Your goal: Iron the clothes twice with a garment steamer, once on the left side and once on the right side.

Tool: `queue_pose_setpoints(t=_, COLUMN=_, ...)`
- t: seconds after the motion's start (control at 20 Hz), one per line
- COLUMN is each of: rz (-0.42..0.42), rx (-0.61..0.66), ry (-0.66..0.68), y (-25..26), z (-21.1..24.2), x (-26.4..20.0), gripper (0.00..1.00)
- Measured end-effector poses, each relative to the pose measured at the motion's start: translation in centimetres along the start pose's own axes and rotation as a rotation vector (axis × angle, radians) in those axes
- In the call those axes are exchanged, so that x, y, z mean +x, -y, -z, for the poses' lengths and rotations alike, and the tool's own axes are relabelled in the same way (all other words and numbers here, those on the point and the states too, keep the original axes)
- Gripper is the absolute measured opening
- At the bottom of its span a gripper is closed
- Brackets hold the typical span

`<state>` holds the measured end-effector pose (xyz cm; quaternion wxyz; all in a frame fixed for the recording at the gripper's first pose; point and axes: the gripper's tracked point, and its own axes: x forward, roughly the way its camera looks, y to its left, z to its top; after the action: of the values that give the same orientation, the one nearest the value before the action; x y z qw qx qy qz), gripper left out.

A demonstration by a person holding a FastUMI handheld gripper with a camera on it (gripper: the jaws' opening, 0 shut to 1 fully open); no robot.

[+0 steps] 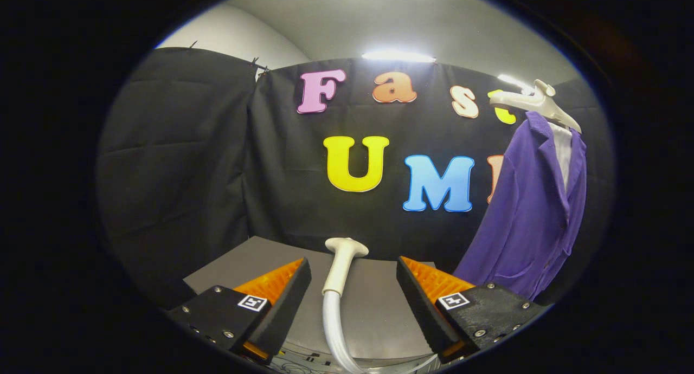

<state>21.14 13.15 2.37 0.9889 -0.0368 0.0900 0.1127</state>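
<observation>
Gripper view: gripper (353,295) fingers spread apart flank the light, stiff steamer head (341,265) at twelve o'clock; grasp its neck.

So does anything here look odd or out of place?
Nothing stands out. The steamer head lies on the grey table between the open claw fingers, untouched; the purple jacket hangs neatly on its hanger.

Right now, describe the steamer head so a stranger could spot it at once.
Start at the grey table before the black cloth wall. The steamer head lies on it between the open gripper fingers, touching neither. It is the one white, T-topped wand with a translucent hose trailing back, unlike the purple garment hanging on a hanger.
</observation>
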Motion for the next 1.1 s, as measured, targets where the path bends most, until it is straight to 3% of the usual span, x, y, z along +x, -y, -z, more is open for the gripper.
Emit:
queue_pose_setpoints(t=0.25, rz=0.037, rx=0.070, ry=-0.149, y=-1.7, z=1.6, x=6.4, gripper=0.98)
queue_pose_setpoints(t=0.45, rz=0.118, rx=0.116, ry=-0.302, y=-1.0, z=4.0, x=10.9, gripper=0.98)
queue_pose_setpoints(t=0.7, rz=0.169, rx=0.187, ry=-0.522, y=-1.3, z=7.1, x=14.6, gripper=0.98)
queue_pose_setpoints(t=0.95, rz=0.162, rx=0.207, ry=-0.693, y=-1.7, z=9.5, x=16.4, gripper=0.96)
queue_pose_setpoints(t=1.1, rz=0.147, rx=0.234, ry=-0.712, y=-2.1, z=9.8, x=17.5, gripper=0.87)
